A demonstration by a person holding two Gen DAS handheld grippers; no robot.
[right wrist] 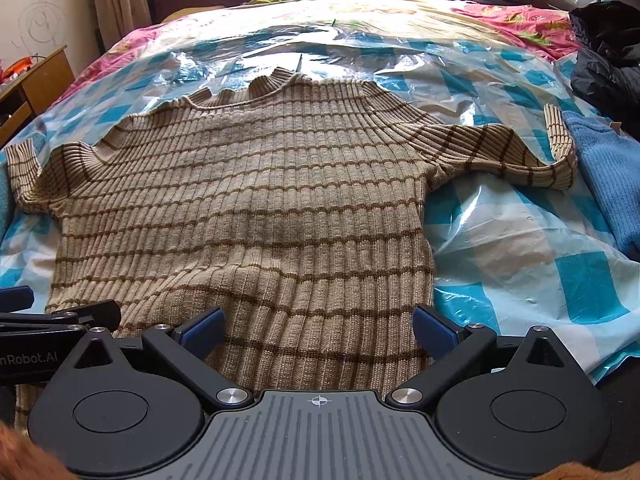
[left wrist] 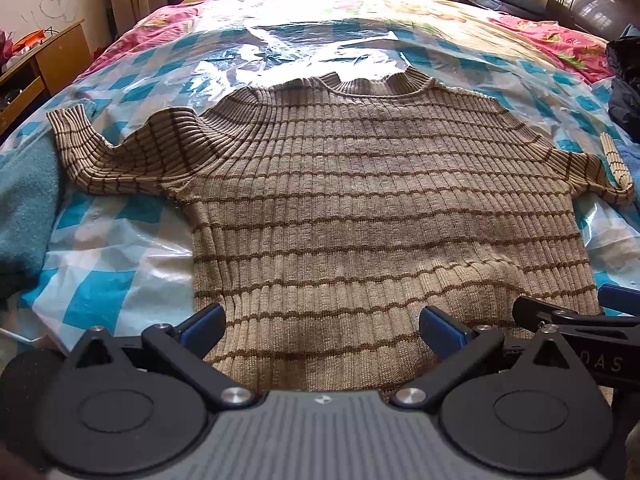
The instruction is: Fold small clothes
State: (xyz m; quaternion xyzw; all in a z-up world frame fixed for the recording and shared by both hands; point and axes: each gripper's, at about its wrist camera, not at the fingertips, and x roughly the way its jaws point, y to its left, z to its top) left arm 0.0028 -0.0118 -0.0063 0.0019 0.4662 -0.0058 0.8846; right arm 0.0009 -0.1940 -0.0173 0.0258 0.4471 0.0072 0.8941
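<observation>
Left wrist view: the left gripper [left wrist: 322, 326] hangs spread wide over the hem of a beige ribbed brown-striped sweater [left wrist: 360, 208] lying flat ahead on blue-checked plastic sheeting [left wrist: 116, 240]; the right gripper [right wrist: 318, 326] is equally spread just beside it.

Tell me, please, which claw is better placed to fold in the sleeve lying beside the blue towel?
Probably the right claw. It hangs open over the striped sweater's hem on the side where that sleeve bends up beside the blue towel. The left claw, also open, sits toward the opposite sleeve.
</observation>
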